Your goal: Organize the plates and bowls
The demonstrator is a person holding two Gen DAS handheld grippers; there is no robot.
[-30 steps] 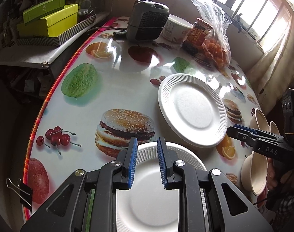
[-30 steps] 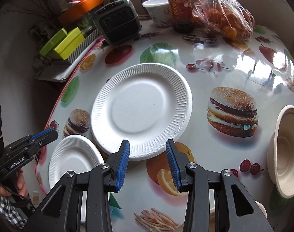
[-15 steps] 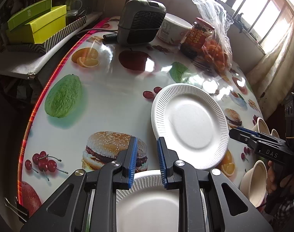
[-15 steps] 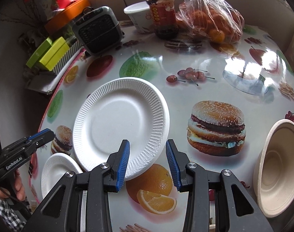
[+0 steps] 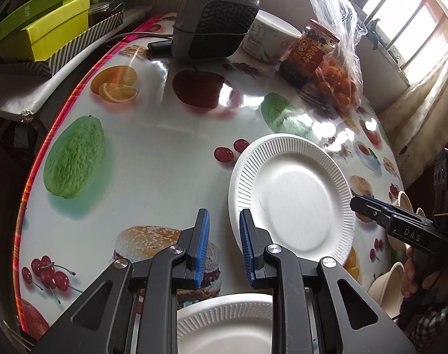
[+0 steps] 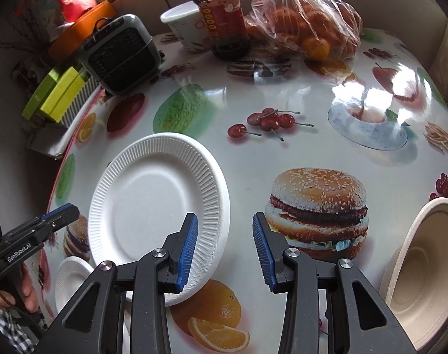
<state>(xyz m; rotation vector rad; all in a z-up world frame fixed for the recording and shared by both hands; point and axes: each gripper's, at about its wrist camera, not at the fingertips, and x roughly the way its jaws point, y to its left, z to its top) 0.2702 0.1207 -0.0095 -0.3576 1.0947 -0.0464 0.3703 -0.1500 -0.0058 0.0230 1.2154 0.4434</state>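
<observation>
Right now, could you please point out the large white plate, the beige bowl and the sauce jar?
large white plate [image 6: 153, 203]: right wrist view, on its flat centre.
beige bowl [image 6: 427, 268]: right wrist view, on its inner wall.
sauce jar [image 6: 222, 17]: right wrist view, on its red label.

Right gripper [image 6: 225, 242] hangs over the table [image 6: 282, 112], jaws apart with nothing between them. Left pad [image 6: 188, 244] sits over the big plate's [image 6: 153, 203] near rim. Near left, a small plate [image 6: 70, 280] beside the left gripper [image 6: 58, 214]. Beige bowl [image 6: 424, 268] near right. Far side: jar [image 6: 224, 17], bagged oranges [image 6: 306, 26], fan [image 6: 120, 53].
</observation>
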